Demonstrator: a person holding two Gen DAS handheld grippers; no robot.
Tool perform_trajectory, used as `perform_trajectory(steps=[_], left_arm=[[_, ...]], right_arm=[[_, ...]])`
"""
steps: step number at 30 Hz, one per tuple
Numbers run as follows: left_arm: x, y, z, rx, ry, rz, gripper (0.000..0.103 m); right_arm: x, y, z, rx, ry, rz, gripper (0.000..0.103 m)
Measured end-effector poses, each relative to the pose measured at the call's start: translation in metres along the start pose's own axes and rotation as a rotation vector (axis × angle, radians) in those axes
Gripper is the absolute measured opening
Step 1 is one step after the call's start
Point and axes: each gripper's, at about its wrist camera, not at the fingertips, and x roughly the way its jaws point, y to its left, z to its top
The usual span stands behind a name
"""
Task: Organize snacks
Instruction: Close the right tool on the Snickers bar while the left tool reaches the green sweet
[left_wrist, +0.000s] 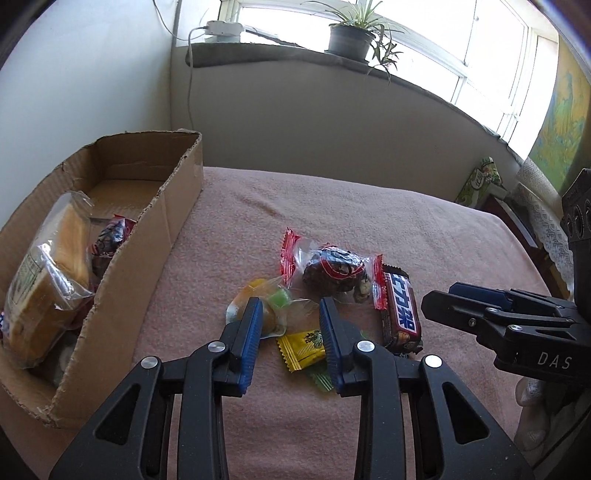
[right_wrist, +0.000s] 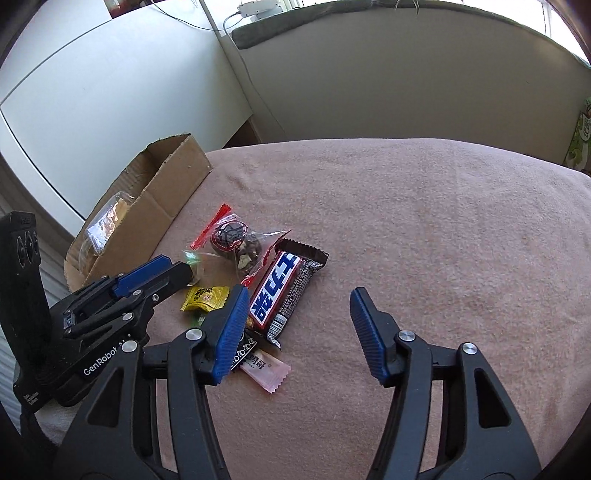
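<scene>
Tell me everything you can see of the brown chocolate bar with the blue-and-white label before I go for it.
The brown chocolate bar in a glossy wrapper lies flat on the pink blanket, unopened, with crimped zigzag ends and a barcode near its lower end. Its red-edged blue-and-white lettering faces up. Its upper end touches or overlaps the clear red-edged packet of dark sweets; its lower end lies over a black wrapper. The right gripper is over it; the left finger hides the lower edge, not visibly gripping.
</scene>
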Motion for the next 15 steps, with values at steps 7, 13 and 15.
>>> perform_trajectory(steps=[7,13,15], left_arm=[[0.005,0.005,0.004,0.018,0.014,0.009,0.030],[0.015,-0.007,0.013,0.093,0.012,0.040,0.031],[0.020,-0.007,0.013,0.102,0.017,0.047,0.031]], right_arm=[[0.017,-0.002,0.001,0.009,0.021,0.007,0.060],[0.027,-0.006,0.005,0.018,0.040,0.022,0.060],[0.029,-0.002,0.008,0.004,0.038,0.024,0.060]])
